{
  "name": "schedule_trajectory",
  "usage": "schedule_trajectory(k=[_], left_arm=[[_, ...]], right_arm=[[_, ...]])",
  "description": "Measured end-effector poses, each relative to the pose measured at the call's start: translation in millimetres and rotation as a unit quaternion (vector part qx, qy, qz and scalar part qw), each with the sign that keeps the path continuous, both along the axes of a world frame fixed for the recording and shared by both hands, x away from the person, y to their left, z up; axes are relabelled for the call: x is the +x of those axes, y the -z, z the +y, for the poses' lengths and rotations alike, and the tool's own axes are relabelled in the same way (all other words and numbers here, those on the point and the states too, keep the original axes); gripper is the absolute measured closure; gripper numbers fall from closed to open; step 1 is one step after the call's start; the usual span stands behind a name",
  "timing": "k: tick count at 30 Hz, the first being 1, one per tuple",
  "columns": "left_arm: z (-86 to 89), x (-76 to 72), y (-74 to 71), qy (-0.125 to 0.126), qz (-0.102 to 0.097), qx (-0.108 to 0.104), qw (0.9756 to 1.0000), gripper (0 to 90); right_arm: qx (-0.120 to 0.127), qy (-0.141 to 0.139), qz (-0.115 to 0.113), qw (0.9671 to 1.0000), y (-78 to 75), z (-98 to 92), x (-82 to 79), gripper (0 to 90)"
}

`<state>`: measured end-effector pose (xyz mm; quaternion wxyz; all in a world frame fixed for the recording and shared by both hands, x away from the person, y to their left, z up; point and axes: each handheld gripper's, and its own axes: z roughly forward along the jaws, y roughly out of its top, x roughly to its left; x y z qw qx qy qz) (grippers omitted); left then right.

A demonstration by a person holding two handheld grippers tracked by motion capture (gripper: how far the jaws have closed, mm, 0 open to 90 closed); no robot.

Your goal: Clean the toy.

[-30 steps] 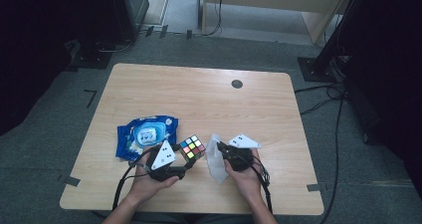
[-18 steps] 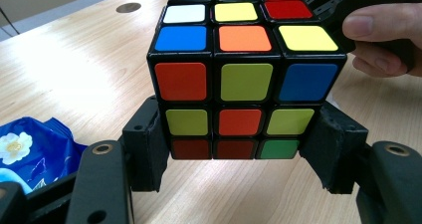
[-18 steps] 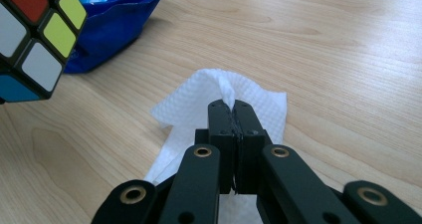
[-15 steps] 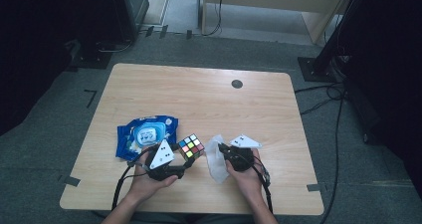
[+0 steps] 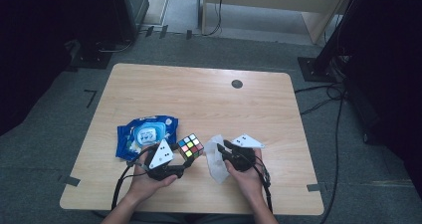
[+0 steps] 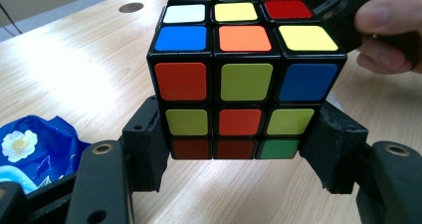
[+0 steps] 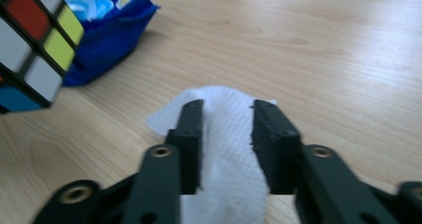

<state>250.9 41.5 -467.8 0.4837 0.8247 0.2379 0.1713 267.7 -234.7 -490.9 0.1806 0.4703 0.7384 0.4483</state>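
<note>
Two grippers work near the table's (image 5: 199,99) front edge: left gripper (image 6: 244,149) clamps the scrambled cube (image 6: 246,69) by its lower layers, held just above the wood beside the blue wipes pack (image 5: 144,134). Right gripper (image 7: 226,134) has just been opening; jaws stand apart over the white wipe (image 7: 224,184), which lies between them on the table, pads not visibly pressing.

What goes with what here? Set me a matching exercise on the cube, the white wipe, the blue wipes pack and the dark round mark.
Things:
1. puzzle cube
2. white wipe
3. blue wipes pack
4. dark round mark

Places:
A. far side of the table
B. clamped in the left gripper
C. between the parted jaws of the right gripper
D. lying on the table beside the cube

Pairs: 1-B, 2-C, 3-D, 4-A
</note>
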Motion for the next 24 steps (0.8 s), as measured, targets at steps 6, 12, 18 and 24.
schedule_trajectory(k=[6,12,18,24], left_arm=[[-0.2,0.8,0.6,-0.003,0.001,0.002,1.0000,34.6],[-1.1,1.6,1.4,-0.012,0.005,0.002,0.9999,34.6],[-4.4,-0.1,1.7,-0.012,0.002,0.004,0.9999,34.7],[-12.9,-3.9,3.9,-0.013,0.000,0.009,0.9999,34.6]], right_arm=[[0.051,-0.015,-0.016,0.9985,-21.0,1.6,-8.5,43.4],[0.091,-0.074,-0.035,0.9925,-45.2,23.7,-25.0,33.8],[0.099,-0.096,-0.034,0.9899,-54.4,36.6,-32.2,31.4],[0.086,-0.095,-0.023,0.9915,-46.6,52.9,-33.0,25.8]])
